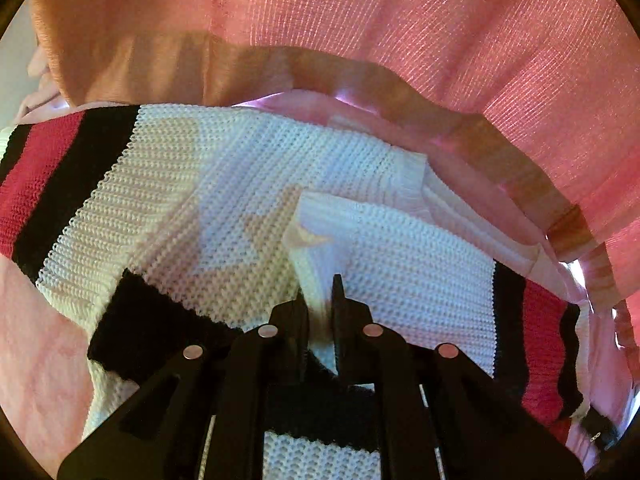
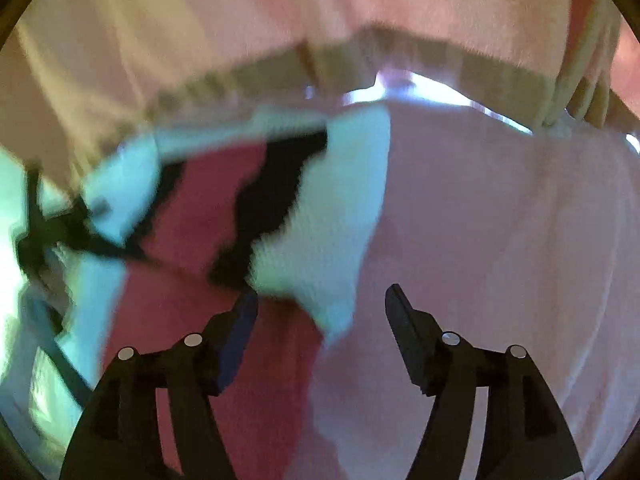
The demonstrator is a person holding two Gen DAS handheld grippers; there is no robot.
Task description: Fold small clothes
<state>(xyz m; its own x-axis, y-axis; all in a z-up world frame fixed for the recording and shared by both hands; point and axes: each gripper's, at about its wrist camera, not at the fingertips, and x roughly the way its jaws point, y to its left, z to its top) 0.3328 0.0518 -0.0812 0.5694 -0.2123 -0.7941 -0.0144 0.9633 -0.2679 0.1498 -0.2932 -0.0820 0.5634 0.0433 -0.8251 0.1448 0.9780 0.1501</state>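
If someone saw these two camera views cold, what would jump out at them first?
A chunky white knit sweater with red and black stripes fills the left wrist view, spread over a pink cloth. The left gripper is shut on a ribbed white fold of it at bottom centre. In the blurred right wrist view, the right gripper hangs open over a striped part of the sweater.

Sweater: chunky rough knit cloth. Left tool: matt black plastic.

The knitted sweater lies on the bed cover; the person's jumper hangs behind, at the far side.
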